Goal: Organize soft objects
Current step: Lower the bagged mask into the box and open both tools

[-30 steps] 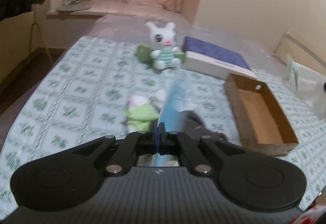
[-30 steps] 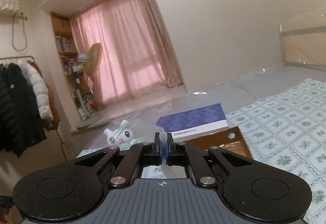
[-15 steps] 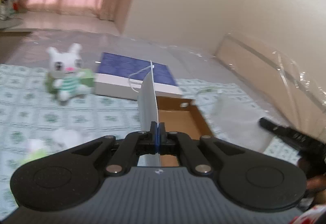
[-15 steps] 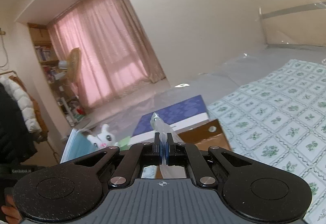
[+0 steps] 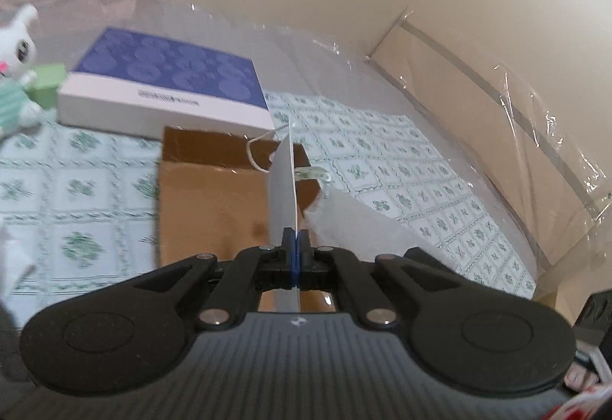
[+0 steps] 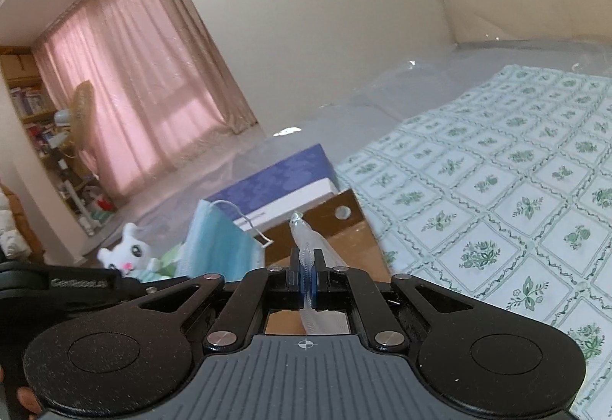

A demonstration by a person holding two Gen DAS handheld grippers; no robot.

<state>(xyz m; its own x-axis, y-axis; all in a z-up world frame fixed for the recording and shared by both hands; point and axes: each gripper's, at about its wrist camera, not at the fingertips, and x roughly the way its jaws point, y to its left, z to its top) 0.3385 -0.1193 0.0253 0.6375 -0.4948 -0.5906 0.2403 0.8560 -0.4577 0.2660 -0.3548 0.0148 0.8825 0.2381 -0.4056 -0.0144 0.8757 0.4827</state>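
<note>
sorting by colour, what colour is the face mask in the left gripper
Light blue outside, white inside; the face mask shows best in the right wrist view, pinched in the left gripper.

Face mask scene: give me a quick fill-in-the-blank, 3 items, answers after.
1. The left gripper is shut on a face ____.
2. The right gripper pinches a clear plastic ____.
3. The plush bunny sits beside the box with the ____ top.
Answers: mask; bag; blue
</note>
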